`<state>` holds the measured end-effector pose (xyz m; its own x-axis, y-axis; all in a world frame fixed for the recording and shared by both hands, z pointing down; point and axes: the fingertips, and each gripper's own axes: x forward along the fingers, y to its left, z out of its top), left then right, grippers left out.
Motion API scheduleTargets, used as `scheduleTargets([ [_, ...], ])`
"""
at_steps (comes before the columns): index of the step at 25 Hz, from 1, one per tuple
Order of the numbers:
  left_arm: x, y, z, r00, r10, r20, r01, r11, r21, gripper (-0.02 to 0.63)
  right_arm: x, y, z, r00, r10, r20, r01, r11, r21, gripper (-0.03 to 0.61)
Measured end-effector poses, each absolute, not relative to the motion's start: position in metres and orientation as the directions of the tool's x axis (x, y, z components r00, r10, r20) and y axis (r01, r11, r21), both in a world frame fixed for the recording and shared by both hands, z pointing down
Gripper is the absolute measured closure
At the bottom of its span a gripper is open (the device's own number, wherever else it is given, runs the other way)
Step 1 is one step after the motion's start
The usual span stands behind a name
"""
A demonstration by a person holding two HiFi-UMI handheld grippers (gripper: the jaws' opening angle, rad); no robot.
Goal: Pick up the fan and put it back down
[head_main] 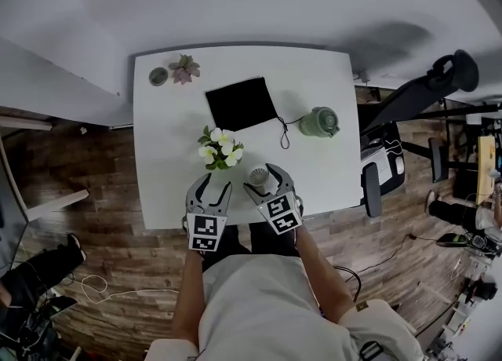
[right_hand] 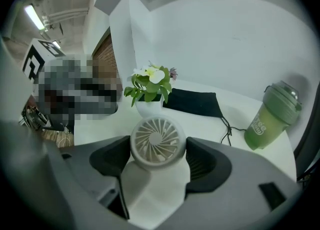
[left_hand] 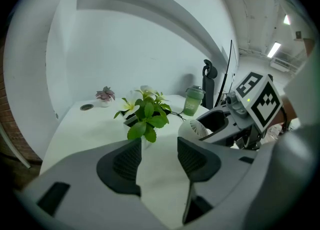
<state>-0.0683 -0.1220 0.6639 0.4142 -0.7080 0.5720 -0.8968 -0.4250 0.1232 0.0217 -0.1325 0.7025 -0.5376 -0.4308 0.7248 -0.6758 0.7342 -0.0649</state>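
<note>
A small white fan [right_hand: 157, 141] with a round grille sits between the jaws of my right gripper [right_hand: 158, 150], and both dark pads press on the sides of its head. In the head view the fan [head_main: 259, 175] is low over the white table [head_main: 165, 171], near the front edge, in front of the flower pot, held in the right gripper [head_main: 263, 181]. Whether its base touches the tabletop I cannot tell. My left gripper [head_main: 211, 189] is just to its left, open, with only bare tabletop between its fingers [left_hand: 125, 161]. From the left gripper view the fan [left_hand: 195, 128] shows at the right.
A pot of white flowers [head_main: 220, 147] stands right behind both grippers. Further back lie a black pouch [head_main: 241, 103] with a cord, a green bottle [head_main: 319, 122], a small pink plant [head_main: 184, 69] and a round disc [head_main: 158, 77]. An office chair [head_main: 384, 167] stands off the table's right side.
</note>
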Motion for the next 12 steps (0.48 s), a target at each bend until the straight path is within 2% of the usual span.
scheduleTargets([
  [12, -0.066, -0.121, 0.685, 0.416, -0.677, 0.607, -0.895, -0.424, 0.141, 0.391, 0.021, -0.132, 0.736, -0.506, -0.37, 0.779, -0.678, 0.729, -0.094, 0.229],
])
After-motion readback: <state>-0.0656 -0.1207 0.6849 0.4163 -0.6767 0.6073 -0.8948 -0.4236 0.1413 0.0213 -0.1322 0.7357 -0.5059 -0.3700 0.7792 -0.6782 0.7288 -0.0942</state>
